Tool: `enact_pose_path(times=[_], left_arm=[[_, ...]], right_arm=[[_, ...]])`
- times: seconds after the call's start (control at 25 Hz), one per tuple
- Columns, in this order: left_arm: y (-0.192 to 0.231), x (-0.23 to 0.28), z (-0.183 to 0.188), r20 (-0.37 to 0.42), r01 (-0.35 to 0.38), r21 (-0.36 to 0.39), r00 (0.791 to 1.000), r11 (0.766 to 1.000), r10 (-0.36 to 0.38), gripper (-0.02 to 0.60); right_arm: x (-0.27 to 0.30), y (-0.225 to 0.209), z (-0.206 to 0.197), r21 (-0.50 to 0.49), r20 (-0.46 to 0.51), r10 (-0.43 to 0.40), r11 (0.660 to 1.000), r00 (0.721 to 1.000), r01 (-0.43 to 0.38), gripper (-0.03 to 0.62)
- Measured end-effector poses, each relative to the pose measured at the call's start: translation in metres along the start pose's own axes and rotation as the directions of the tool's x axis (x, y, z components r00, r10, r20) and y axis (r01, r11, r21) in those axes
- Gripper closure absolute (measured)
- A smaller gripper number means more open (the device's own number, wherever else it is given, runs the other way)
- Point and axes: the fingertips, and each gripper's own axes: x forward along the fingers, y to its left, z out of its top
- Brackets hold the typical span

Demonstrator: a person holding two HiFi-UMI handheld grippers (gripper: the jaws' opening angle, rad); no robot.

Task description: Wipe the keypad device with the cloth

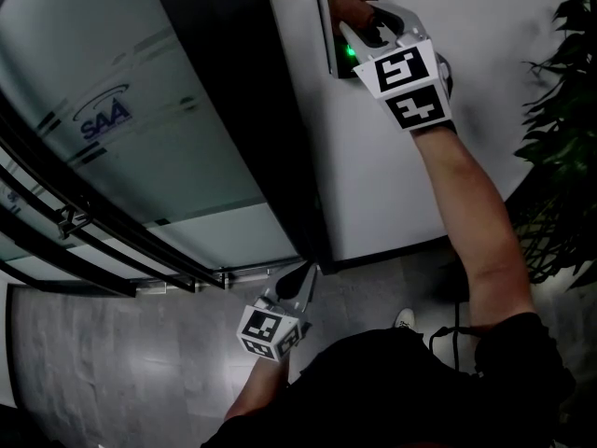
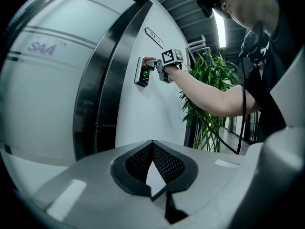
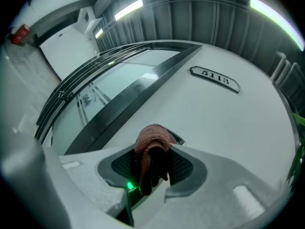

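The keypad device (image 1: 334,28) is a dark box on the white wall, with a green light low on its face. My right gripper (image 1: 358,19) is raised against it and shut on a reddish-brown cloth (image 1: 352,5). The cloth is pressed on the upper part of the device and hides most of it. In the right gripper view the cloth (image 3: 152,149) bulges out between the jaws, with a corner of the keypad device (image 3: 178,140) behind it. My left gripper (image 1: 306,272) hangs low near the floor, shut and empty. Its view shows the keypad device (image 2: 141,73) from afar.
A frosted glass door (image 1: 112,129) with a logo stands left of the device, edged by a dark frame (image 1: 247,110). A number plate (image 3: 214,78) sits higher on the wall. A leafy plant (image 1: 564,110) stands to the right. Grey floor (image 1: 112,362) lies below.
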Motion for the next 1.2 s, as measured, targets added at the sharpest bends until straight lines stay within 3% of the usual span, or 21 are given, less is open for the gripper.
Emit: enact_pose_path(times=[1.2], left_arm=[[-0.009,0.0,0.0,-0.004,0.007,0.007,1.0,1.0,-0.007,0.566]], right_arm=[[-0.02,0.039,-0.065,0.082,-0.089,0.062,0.995,0.994,-0.055,0.448]])
